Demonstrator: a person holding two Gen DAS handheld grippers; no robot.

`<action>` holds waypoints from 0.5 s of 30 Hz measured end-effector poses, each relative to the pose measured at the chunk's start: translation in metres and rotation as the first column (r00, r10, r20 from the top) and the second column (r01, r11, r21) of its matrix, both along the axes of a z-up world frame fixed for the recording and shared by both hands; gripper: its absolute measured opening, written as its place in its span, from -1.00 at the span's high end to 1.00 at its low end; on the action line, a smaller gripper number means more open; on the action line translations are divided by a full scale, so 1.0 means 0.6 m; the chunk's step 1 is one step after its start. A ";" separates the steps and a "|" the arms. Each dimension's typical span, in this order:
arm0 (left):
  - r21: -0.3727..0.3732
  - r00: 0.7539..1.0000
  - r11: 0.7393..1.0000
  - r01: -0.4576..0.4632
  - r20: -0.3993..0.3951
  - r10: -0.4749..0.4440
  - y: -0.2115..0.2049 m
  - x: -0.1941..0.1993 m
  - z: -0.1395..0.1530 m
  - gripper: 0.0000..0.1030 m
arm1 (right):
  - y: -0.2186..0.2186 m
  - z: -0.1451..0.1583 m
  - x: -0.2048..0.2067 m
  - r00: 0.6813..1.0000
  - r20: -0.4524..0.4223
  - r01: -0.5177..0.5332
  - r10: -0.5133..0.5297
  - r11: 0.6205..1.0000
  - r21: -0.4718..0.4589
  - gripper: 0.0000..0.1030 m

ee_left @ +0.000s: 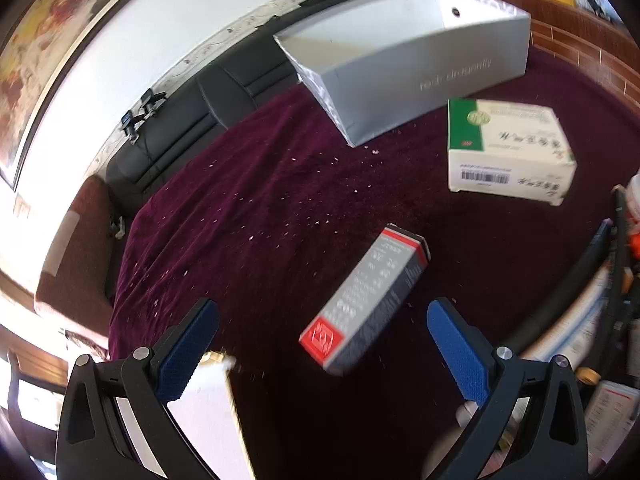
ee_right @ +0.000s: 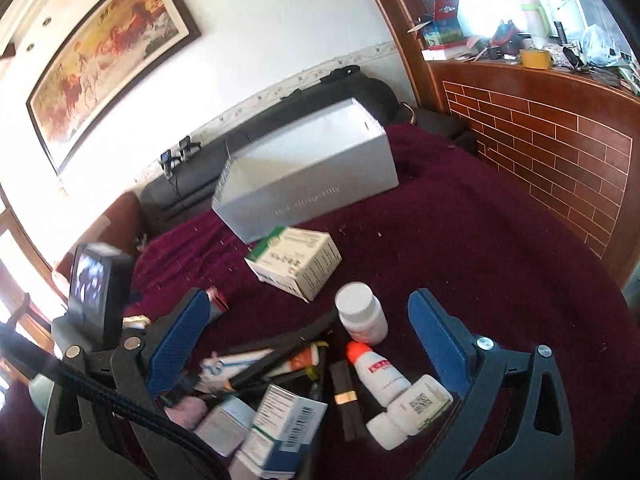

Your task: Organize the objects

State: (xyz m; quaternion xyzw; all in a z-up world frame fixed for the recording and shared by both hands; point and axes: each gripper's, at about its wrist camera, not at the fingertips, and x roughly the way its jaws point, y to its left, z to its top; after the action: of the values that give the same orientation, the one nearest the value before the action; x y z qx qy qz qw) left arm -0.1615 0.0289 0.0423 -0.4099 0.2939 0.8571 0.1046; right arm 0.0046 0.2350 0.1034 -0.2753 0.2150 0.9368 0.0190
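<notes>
Maroon velvet tabletop under a framed horse painting. Large open grey cardboard box sits at the far side, green-and-white carton just beside it, grey-and-red slim carton nearer. Left hand-held gripper jaws apart, nothing between. Right hand-held gripper jaws apart over a pile with white capped bottle.

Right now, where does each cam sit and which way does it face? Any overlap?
Left wrist: on the left gripper, tilted down at the purple cloth and grey-red carton; own open blue fingers show.
Right wrist: on the right gripper, facing a pile of bottles and cartons; own open fingers show.
Shared: silver box, green-white box.
</notes>
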 end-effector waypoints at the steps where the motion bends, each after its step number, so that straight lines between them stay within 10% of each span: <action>1: -0.003 1.000 1.000 0.008 0.005 -0.008 0.002 -0.007 -0.007 -0.98 | -0.001 -0.006 -0.002 1.000 0.011 -0.008 0.008 1.000 0.006 -0.94; 15: -0.032 0.999 0.999 0.041 0.024 -0.041 0.018 -0.013 -0.042 -0.98 | -0.002 -0.019 -0.008 0.998 0.053 -0.039 0.040 0.999 -0.017 -0.94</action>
State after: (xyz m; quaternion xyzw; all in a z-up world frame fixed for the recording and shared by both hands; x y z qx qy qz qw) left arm -0.1695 0.0395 0.0170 -0.4153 0.3150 0.8451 0.1188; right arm -0.0004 0.2338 0.0918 -0.3043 0.2166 0.9276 0.0041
